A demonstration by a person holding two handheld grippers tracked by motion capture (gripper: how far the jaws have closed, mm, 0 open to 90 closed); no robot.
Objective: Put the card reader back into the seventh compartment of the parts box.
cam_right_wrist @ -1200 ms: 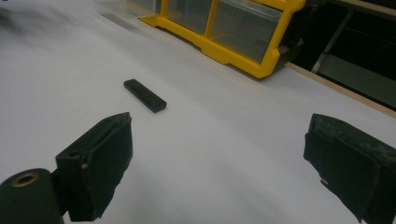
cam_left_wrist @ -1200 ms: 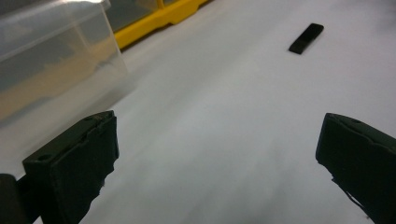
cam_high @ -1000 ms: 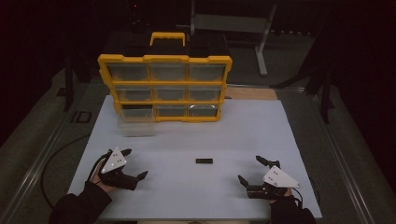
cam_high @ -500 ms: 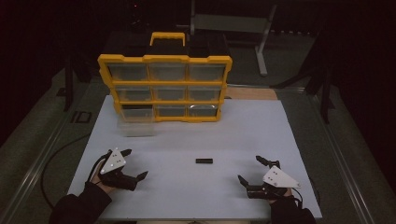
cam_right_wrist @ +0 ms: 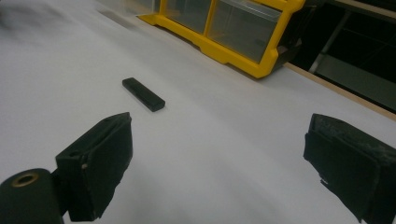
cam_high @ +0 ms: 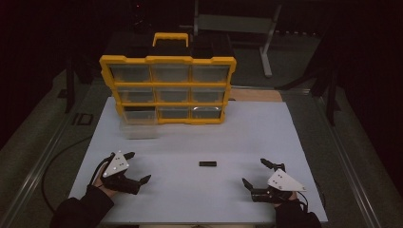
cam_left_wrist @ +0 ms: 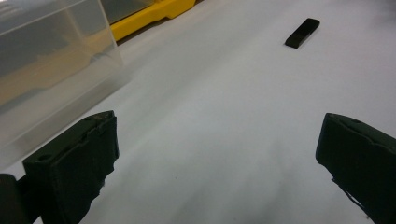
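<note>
Honestly, both claws sit spread wide and empty: left gripper (cam_high: 135, 167), right gripper (cam_high: 253, 172). Small black bar (cam_high: 207, 164) lies flat between them on the white table (cam_high: 190, 142), long axis crosswise, slightly nearer the right.

Room dark, esp. upper part of frame; light falls mostly on white table top (cam_high: 266, 137) at centre. Bare wood strip (cam_high: 254, 95) shows along table's far edge, right of centre. Grey floor (cam_high: 294, 66) beyond and at both sides. Grey metal stand (cam_high: 247, 23) w/ slanted leg at top centre-right. Dark post (cam_high: 70, 85) at left. Metal rail (cam_high: 33, 175) runs diagonally lower left; another at lower right. Black cable (cam_high: 57, 161) loops on floor, lower left.
</note>
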